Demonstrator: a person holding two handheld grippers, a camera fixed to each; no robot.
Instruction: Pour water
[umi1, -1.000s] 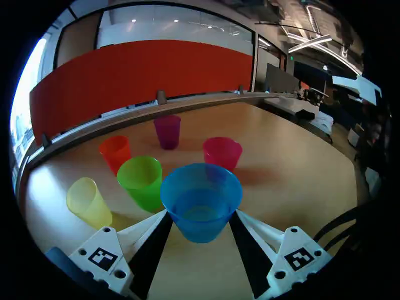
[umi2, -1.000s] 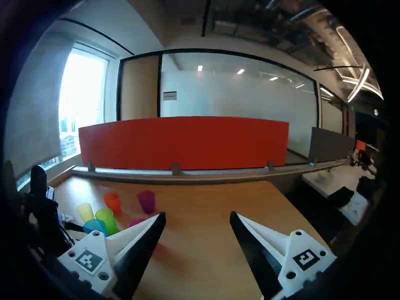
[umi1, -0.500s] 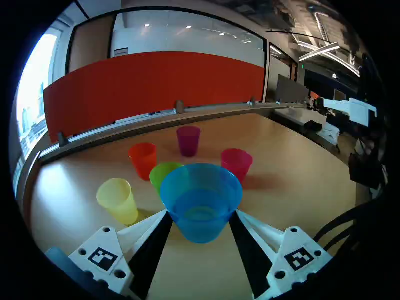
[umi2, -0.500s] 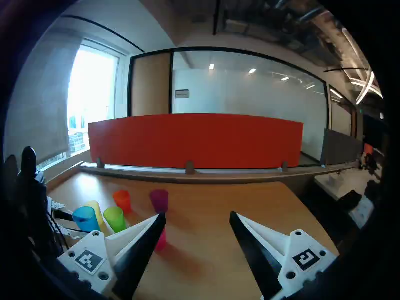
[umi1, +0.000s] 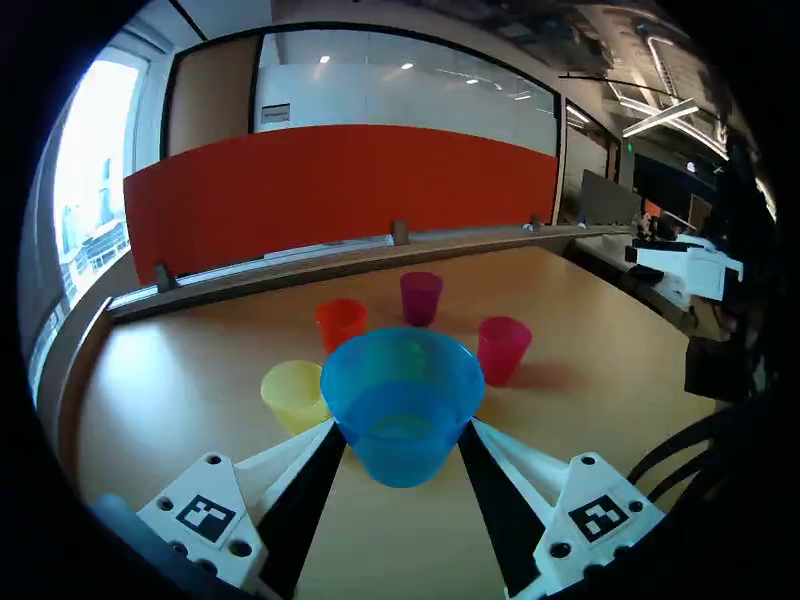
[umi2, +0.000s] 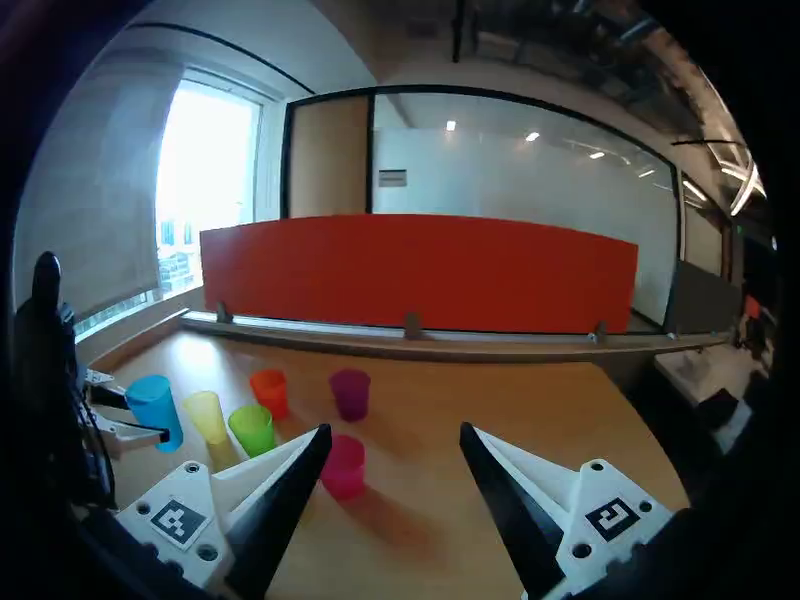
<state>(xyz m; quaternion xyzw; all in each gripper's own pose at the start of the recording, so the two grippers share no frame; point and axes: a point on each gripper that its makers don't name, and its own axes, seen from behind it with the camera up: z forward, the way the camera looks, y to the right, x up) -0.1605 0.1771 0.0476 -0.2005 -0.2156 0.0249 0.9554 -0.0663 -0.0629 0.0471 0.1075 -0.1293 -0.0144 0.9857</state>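
A: Left gripper (umi1: 400, 432), what's it got?
B: Clamped on the blue cup (umi1: 402, 385), one finger each side of its wall. Cup's upright, w/ liquid in the lower part
A: And the right gripper (umi2: 393, 432)?
B: Spread apart, nothing btwn the fingers, hovering over the table (umi2: 470, 410). In the right gripper view the blue cup sits far left, pinched by the left gripper's fingers
A: Other cups?
B: Five on the table, all upright, open side up. In the left gripper view: yellow cup (umi1: 293, 395) just left of & behind the blue one, orange cup (umi1: 341, 322) beyond that, purple cup (umi1: 421, 297) farthest back, pink cup (umi1: 502, 348) off to the right. Green cup (umi2: 252, 428) shows in the right gripper view, btwn yellow & pink, orange just behind it
A: Any touching?
B: Yellow & green are close, can't tell if they touch. The rest stand apart
A: Backdrop?
B: Red divider panel (umi1: 340, 195) along the table's far edge, glass wall (umi1: 400, 90) behind it
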